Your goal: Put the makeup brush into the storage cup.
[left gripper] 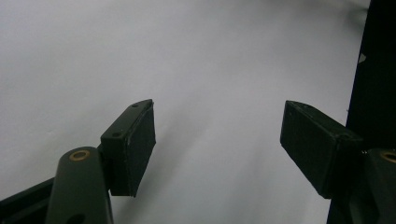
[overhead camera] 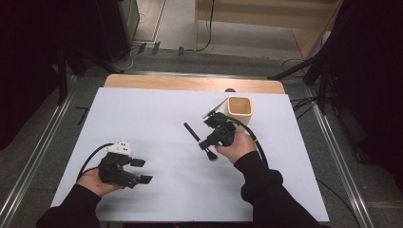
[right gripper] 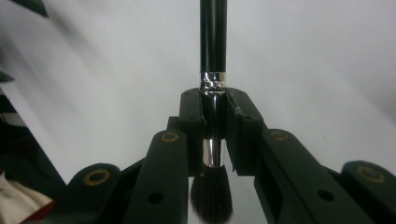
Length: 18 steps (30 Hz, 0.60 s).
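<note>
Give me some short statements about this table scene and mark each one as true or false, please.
1. The right hand-held gripper is shut on the brush. True.
2. The jaws clamp the brush on its bristles. False: they press on the shiny metal collar, and the dark bristles hang free below the jaws.
3. The left hand-held gripper holds a second brush. False: its jaws stand wide apart with nothing between them, above the white table cover.
4. A beige cup stands upright on the table, beyond the right hand. True.
5. The brush already stands inside the cup. False: in the high view it is outside the cup, to its left and nearer the person, in the gripper.
</note>
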Each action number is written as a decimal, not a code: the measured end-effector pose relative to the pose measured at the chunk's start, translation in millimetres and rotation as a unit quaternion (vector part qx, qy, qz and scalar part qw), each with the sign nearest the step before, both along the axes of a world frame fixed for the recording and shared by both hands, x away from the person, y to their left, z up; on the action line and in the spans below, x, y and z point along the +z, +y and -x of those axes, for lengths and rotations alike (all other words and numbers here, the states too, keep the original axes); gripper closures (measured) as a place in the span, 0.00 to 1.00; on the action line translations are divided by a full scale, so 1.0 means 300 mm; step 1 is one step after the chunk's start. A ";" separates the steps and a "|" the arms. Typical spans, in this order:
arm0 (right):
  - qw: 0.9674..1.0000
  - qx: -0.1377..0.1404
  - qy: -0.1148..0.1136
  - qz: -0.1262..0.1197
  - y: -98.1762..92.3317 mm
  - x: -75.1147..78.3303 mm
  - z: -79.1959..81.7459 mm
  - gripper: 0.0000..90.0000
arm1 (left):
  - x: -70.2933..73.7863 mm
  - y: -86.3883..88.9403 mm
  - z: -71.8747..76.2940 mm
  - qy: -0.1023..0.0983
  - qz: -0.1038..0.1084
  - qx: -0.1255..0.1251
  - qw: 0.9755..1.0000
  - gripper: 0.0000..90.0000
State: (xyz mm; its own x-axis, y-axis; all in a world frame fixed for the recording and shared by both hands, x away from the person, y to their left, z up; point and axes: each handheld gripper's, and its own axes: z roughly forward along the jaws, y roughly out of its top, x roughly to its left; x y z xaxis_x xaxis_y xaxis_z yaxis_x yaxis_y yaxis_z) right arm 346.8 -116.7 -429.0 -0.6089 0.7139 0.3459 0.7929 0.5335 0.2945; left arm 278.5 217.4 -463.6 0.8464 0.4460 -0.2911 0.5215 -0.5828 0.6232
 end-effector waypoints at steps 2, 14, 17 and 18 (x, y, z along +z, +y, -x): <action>1.000 0.004 -0.008 -0.001 -0.011 -0.006 0.012 0.88 | 0.007 -0.003 0.003 -0.004 -0.001 -0.002 1.000 0.30; 0.998 0.055 -0.027 -0.027 -0.064 -0.042 0.071 0.88 | 0.025 -0.045 -0.004 -0.011 0.007 -0.016 1.000 0.30; 0.997 0.061 -0.027 -0.029 -0.072 -0.032 0.087 0.88 | 0.034 -0.056 -0.001 -0.016 0.013 -0.024 0.999 0.30; 0.997 0.065 -0.028 -0.030 -0.075 -0.031 0.093 0.88 | 0.037 -0.058 0.000 -0.018 0.015 -0.029 0.999 0.30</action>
State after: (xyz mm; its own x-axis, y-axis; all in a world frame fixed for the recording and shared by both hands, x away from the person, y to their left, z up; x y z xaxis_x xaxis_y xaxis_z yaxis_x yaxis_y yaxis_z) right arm 319.0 -139.1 -438.3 -0.7146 0.6066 0.3486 0.6995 0.6103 0.3718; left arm 278.6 199.9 -452.4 0.8803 0.3882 -0.2728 0.4651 -0.5926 0.6577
